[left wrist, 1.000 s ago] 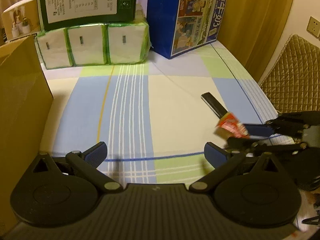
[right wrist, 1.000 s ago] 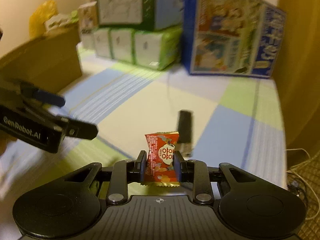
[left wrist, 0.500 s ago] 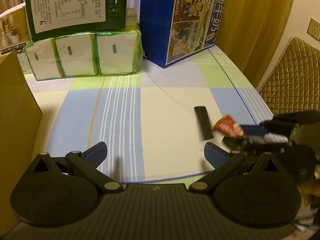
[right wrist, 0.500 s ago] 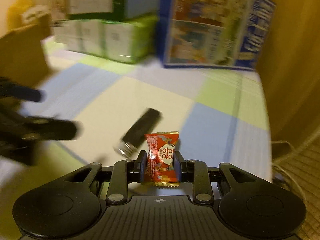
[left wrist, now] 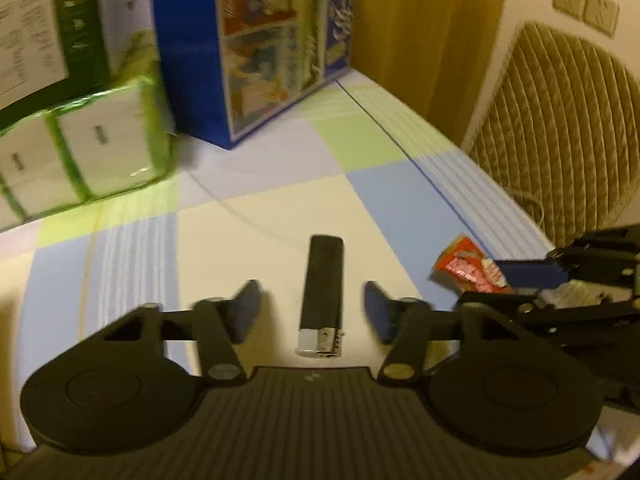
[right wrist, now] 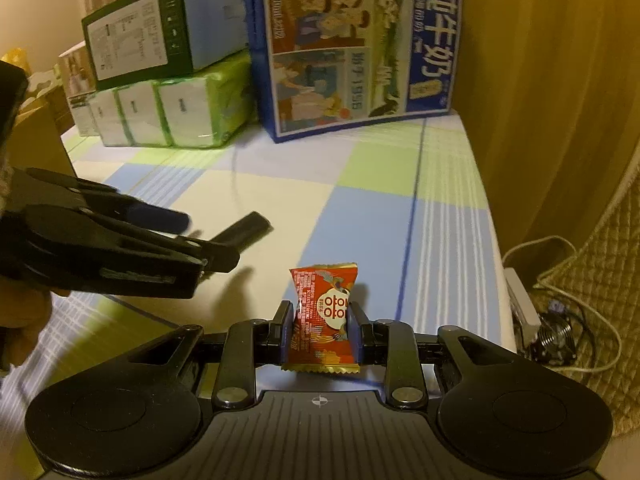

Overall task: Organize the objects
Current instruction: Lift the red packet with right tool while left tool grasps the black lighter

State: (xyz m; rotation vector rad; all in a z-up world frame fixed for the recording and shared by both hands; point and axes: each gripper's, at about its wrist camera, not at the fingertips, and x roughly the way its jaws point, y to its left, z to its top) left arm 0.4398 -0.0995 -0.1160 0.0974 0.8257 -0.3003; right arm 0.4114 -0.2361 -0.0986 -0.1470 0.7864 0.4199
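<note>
l gripper (left wrist: 312, 314) fingers spread, straddling black lighter (left wrist: 322, 298); r gripper (right wrist: 320, 330) clenched on red candy packet (right wrist: 325, 314).

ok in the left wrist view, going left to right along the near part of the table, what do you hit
left finger → black lighter → right finger → red snack packet → right gripper gripping that packet

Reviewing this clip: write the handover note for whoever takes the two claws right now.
Right claw: shut on the red candy packet, held above the checked cloth.
Left claw: open, empty, its fingers on either side of the black lighter, which lies flat on the cloth, metal end toward the camera.
Done: candy picked up.
Left: close on the lighter, then put both items away; no destination is evident in these views.
</note>
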